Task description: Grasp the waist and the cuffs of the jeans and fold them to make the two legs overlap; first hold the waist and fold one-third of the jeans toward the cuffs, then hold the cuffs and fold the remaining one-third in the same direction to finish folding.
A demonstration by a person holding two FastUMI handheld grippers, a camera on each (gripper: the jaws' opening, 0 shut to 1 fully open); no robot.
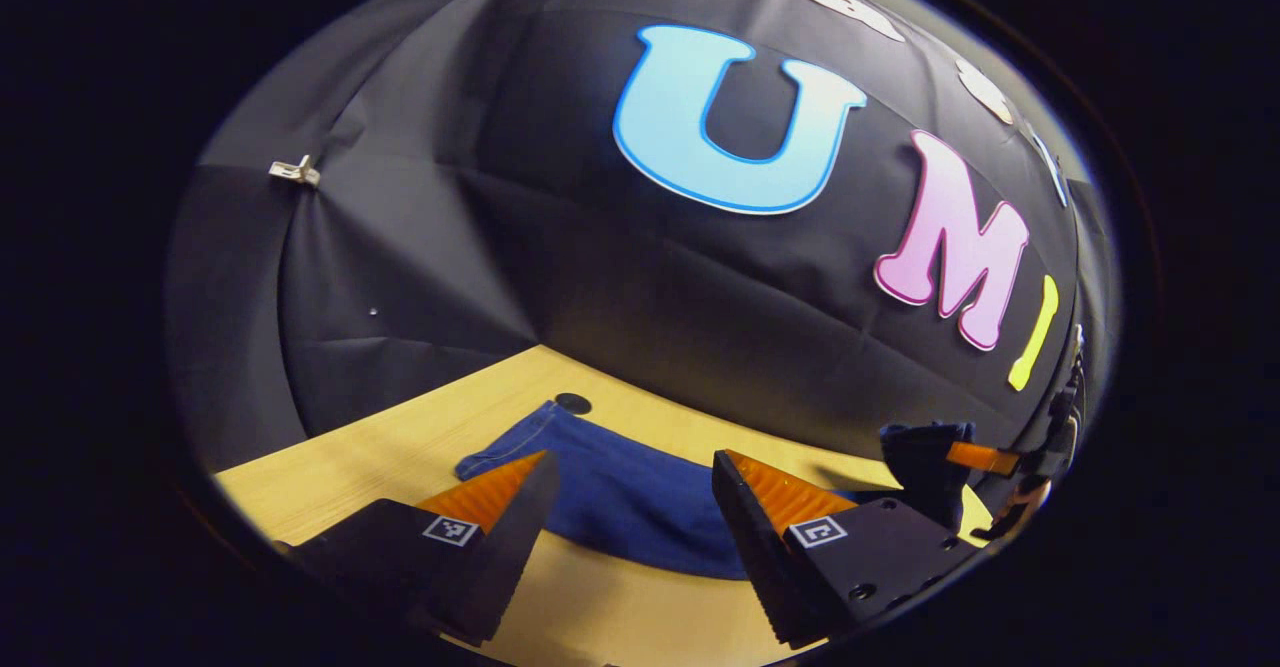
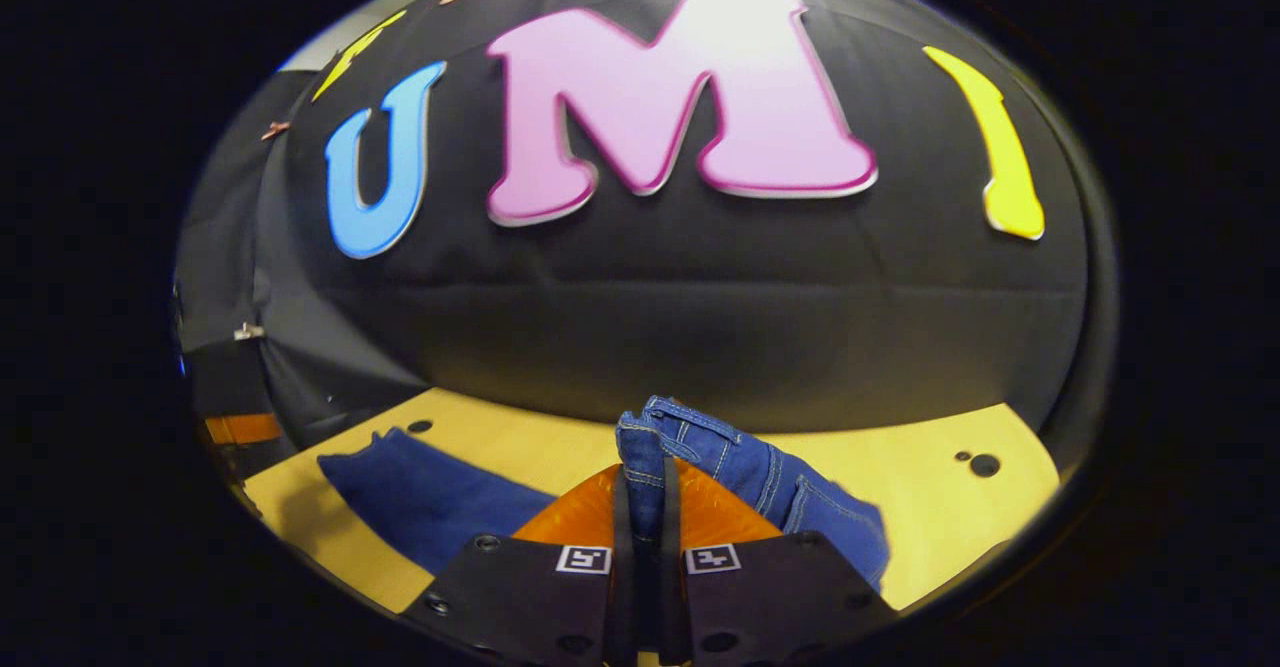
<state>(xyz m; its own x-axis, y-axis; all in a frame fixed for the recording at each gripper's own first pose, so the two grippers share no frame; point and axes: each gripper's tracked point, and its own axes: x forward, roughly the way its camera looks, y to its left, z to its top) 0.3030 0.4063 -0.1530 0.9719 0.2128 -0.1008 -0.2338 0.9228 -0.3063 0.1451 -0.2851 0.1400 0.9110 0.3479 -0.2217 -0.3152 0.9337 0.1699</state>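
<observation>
We find the left gripper (image 1: 630, 507) with its two fingers spread well apart and nothing between them. It hangs above the wooden table (image 1: 420, 437), tilted, and looks forward over the jeans (image 1: 620, 492), which lie flat on the tabletop just beyond the fingertips. A narrow end of the denim reaches toward the far edge of the table, ending close to a small dark hole (image 1: 572, 403) in the wood. We cannot tell whether that end is cuff or waist.

At the right edge of the left gripper view we note the other gripper, raised off the table with a bunch of dark denim caught in it.

In the right gripper view, the right gripper (image 2: 645, 507) has its fingers drawn together on a stitched, bunched edge of the jeans (image 2: 700, 457). The fabric stands up between them and spills off to the right of the fingers, onto the table (image 2: 930, 507). To the left of this gripper, a further stretch of the same garment lies flat on the wood, running toward the table's left corner. Two dark holes (image 2: 980, 463) mark the tabletop on the far right, well apart from the cloth.
</observation>
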